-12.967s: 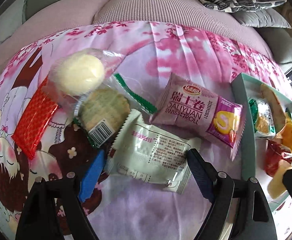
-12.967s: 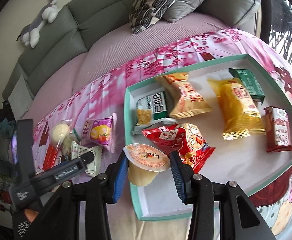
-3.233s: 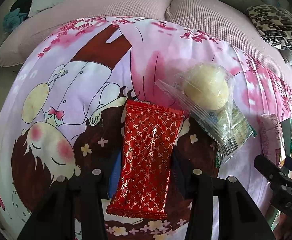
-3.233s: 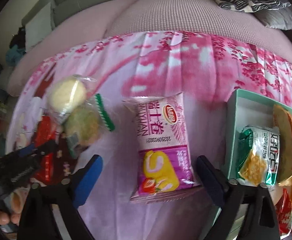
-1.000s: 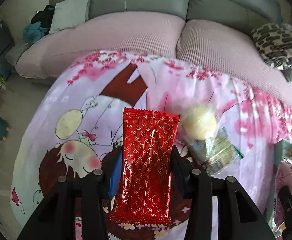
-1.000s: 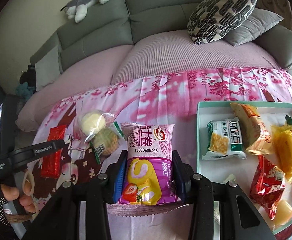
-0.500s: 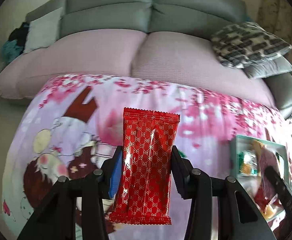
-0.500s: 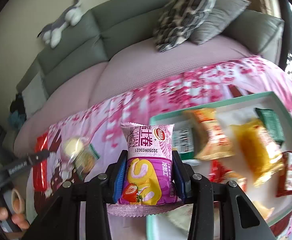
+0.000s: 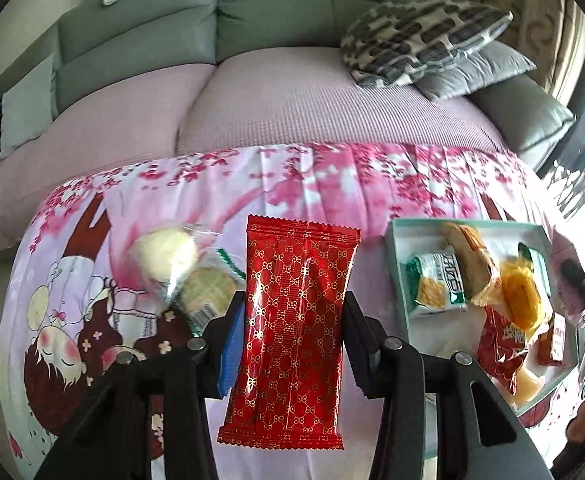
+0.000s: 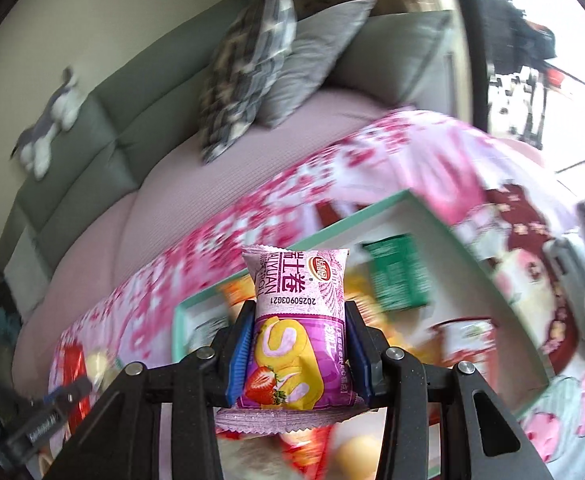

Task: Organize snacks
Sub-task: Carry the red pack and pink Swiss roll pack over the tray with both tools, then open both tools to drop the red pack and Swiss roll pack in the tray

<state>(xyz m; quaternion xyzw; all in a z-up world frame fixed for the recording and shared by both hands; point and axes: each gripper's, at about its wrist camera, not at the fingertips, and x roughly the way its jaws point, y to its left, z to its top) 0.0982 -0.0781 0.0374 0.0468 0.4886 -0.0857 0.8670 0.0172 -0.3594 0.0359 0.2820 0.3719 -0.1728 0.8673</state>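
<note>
Left gripper (image 9: 290, 330): jaws clamped on red packet (image 9: 292, 332)
Right gripper (image 10: 298, 354): jaws clamped on Swiss roll (image 10: 298, 332)
Tray (image 10: 488, 276): beyond right jaws

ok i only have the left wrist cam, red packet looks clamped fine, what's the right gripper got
Observer: The right gripper is shut on a pink swiss roll packet with a strawberry printed low on it.
Operator: how's the grip on it
Observer: The pads press the two sides of its lower half. It stands upright, and its crimped bottom edge sticks out below the fingers.
Operator: is it over the tray or the cloth
Observer: In the right wrist view it shows in front of the teal tray, near the tray's left end. That view is blurred, so I cannot tell its height above the tray.
</note>
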